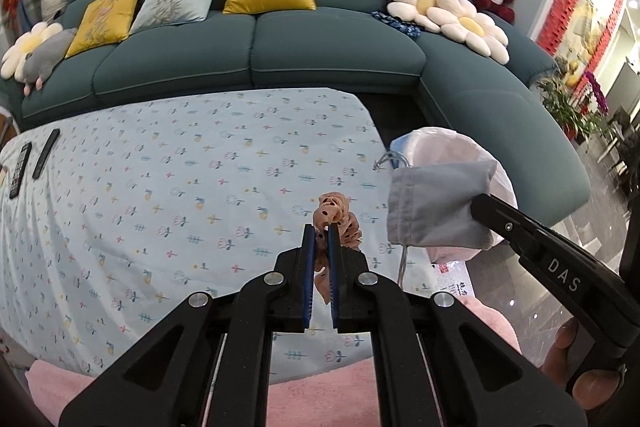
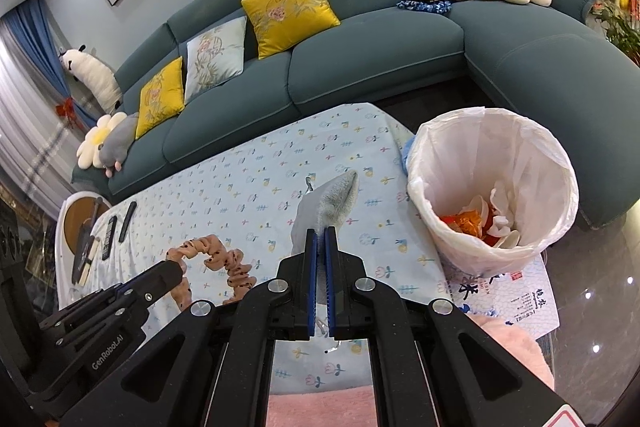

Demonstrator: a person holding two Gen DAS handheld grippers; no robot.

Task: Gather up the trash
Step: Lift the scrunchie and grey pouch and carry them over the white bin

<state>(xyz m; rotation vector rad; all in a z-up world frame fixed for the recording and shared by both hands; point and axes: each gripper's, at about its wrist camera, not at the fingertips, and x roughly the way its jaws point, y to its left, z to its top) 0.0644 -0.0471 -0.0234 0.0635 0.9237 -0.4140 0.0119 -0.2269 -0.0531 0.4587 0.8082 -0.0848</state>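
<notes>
My left gripper (image 1: 321, 231) is shut on a peach scrunchie with dark dots (image 1: 338, 215), held just above the floral tablecloth (image 1: 180, 187). The scrunchie also shows in the right wrist view (image 2: 216, 259), with the left gripper (image 2: 176, 273) clamped on its left side. My right gripper (image 2: 321, 233) is shut on a grey drawstring pouch (image 2: 332, 199); the pouch also shows in the left wrist view (image 1: 436, 207), hanging near the bin. The white-lined trash bin (image 2: 496, 187) stands right of the table with orange and white scraps inside.
Two remotes (image 1: 32, 163) lie at the table's far left. A teal sofa (image 1: 320, 43) with cushions and plush toys runs behind and to the right. A printed paper sheet (image 2: 516, 299) lies under the bin. Pink fluffy fabric (image 1: 320, 395) covers the near edge.
</notes>
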